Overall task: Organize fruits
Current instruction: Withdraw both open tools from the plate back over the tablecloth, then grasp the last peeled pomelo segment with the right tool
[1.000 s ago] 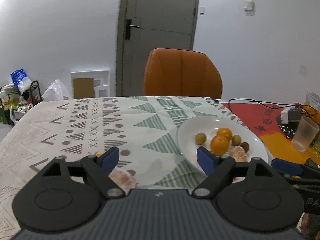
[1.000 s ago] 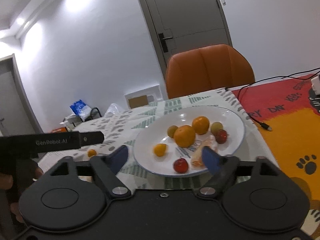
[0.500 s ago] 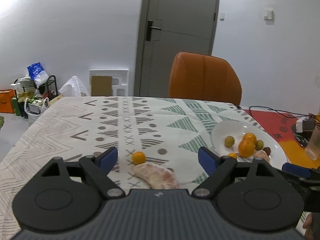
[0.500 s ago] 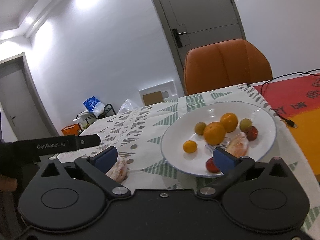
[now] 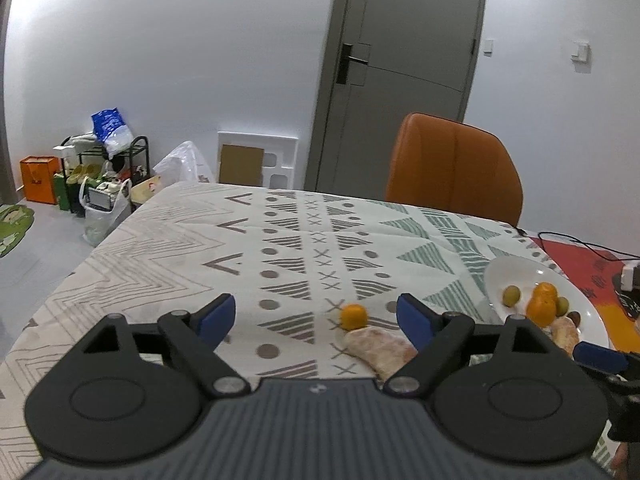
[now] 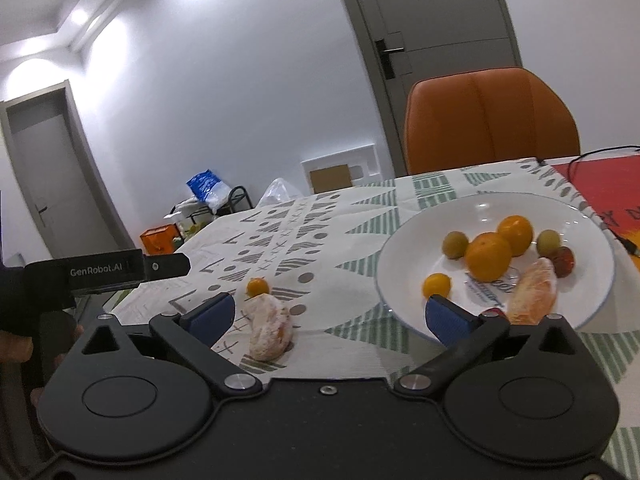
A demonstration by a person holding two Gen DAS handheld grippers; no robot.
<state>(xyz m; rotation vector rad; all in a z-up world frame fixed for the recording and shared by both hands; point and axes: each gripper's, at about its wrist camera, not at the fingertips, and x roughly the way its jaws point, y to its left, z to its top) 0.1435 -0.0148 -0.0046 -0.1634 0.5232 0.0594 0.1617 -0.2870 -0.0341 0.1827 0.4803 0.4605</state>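
Fruit is mostly gathered on the white plate [image 6: 592, 304], while a peeled segment [image 6: 267, 330] and small orange fruit [image 6: 257, 286] lie stray on the table [image 5: 168, 248], so both the left tool [image 5: 316, 316] and right tool [image 6: 328, 316] hang released, nothing between their pads, likely to collect them.

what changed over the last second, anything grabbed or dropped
Both views swung left: the plate slid right in frame, and the peeled segment and small orange fruit on the cloth came into view. The right gripper has just been opening, jaws empty. The left gripper stayed open. Nothing was grabbed; the fruits lie unmoved.
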